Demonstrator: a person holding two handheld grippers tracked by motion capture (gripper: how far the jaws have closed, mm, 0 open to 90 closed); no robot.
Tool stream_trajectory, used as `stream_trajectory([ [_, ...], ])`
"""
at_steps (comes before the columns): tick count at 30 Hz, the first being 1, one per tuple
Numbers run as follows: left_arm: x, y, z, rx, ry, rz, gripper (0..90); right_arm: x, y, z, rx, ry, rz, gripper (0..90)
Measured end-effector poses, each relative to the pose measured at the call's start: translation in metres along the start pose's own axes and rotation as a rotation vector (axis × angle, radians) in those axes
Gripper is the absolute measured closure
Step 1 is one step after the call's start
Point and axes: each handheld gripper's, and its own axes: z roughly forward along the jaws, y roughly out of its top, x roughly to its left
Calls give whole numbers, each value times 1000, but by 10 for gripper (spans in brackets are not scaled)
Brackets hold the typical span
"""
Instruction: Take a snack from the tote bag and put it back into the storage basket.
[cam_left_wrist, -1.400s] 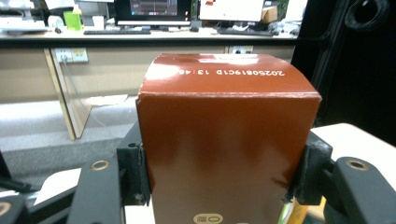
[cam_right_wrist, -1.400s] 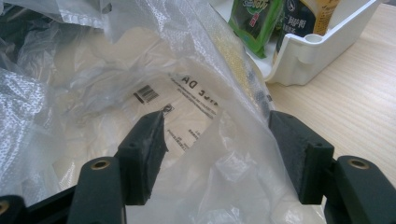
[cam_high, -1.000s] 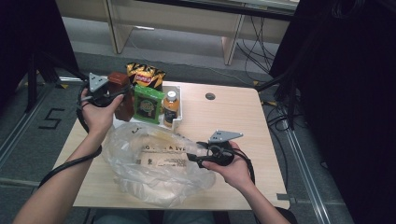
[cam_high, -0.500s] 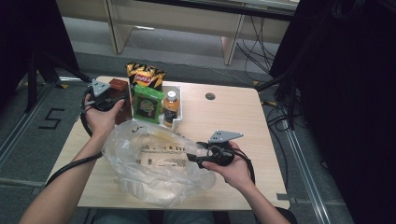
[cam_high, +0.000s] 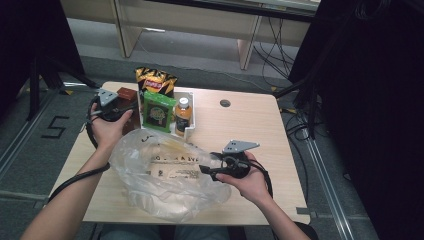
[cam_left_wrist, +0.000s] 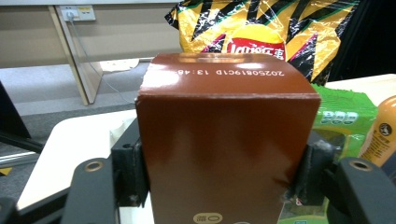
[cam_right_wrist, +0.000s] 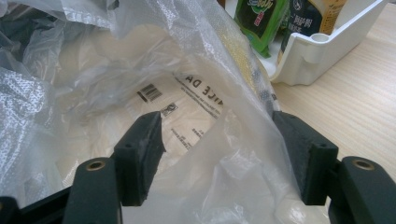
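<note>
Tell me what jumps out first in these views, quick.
A brown carton sits clamped between the left gripper's jaws at the table's far left, beside a white bin of snacks. In front, a crumpled clear plastic bag sprawls, its edge draped between the right gripper's open jaws.

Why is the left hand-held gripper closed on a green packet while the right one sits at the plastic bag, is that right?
Not quite: the left hand-held gripper is closed on a brown box, as the left gripper view shows. The right hand-held gripper does sit at the plastic bag.
</note>
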Motion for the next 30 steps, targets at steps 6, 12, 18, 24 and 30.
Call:
stream_trajectory([
  [6, 0, 1, -5, 6, -26, -1, 262, 1, 0, 1, 1, 11, 29, 332],
  [12, 3, 8, -24, -22, -53, -8, 186, 0, 0, -1, 9, 12, 24, 309],
  [18, 5, 15, -59, -49, -66, 3, 164, 1, 0, -2, 1, 9, 44, 290],
  [24, 11, 3, -108, -46, -59, -20, 179, -1, 1, -3, -19, -3, 11, 287],
  [30, 14, -23, -158, -24, -47, -65, 195, 2, 1, -3, -19, -4, 41, 285],
])
